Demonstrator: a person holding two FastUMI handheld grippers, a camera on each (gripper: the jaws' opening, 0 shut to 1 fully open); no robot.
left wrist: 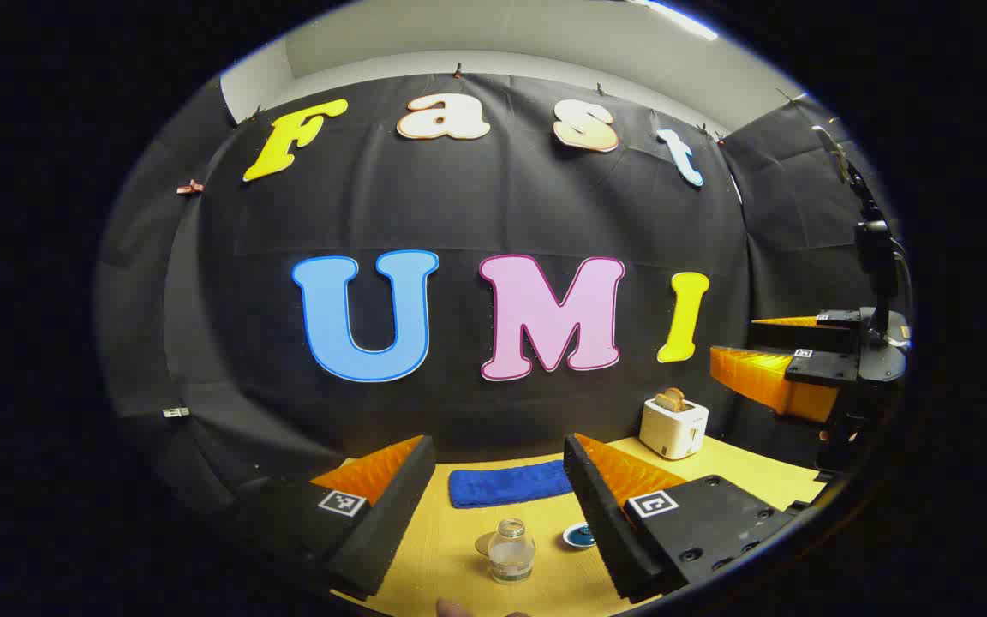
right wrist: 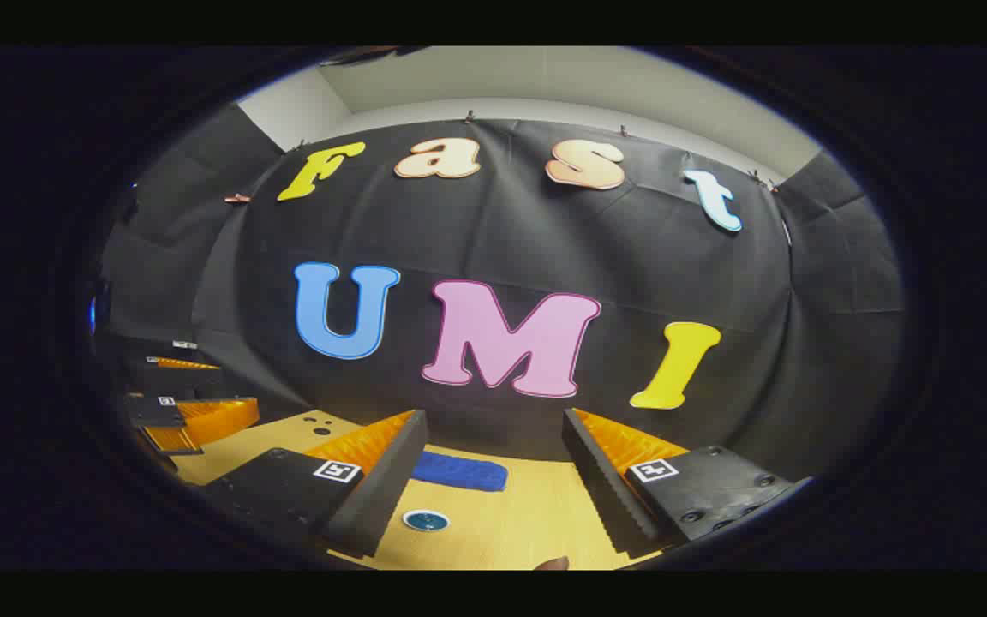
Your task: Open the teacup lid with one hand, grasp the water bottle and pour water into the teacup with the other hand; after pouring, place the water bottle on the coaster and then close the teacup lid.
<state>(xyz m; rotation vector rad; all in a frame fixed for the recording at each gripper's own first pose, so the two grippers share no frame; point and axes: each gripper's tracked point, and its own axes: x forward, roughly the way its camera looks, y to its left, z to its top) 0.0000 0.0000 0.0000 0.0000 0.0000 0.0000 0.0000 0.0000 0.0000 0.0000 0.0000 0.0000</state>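
Note:
In the left gripper view a small clear glass vessel [left wrist: 511, 553] with a narrow neck and a handle-like loop on its left stands on the yellow table [left wrist: 742, 471]. It lies low between my left gripper's [left wrist: 497, 441] wide-open fingers, touching neither. I cannot tell whether it has a lid. A round blue coaster [left wrist: 580, 536] lies just right of it, and the same coaster [right wrist: 425, 520] sits by the inner finger in the right gripper view. My right gripper [right wrist: 493, 416] is open and holds nothing. The right gripper [left wrist: 733, 337] hangs high at the far right; the left gripper [right wrist: 236, 390] hovers at the left.
A folded blue cloth [left wrist: 511, 484] lies at the back of the table, near the wall, and is seen as a blue cloth [right wrist: 459, 471] in the right gripper view. A white toaster [left wrist: 673, 426] with bread in it stands at the back right. A fingertip [left wrist: 455, 608] peeks in at the bottom edge.

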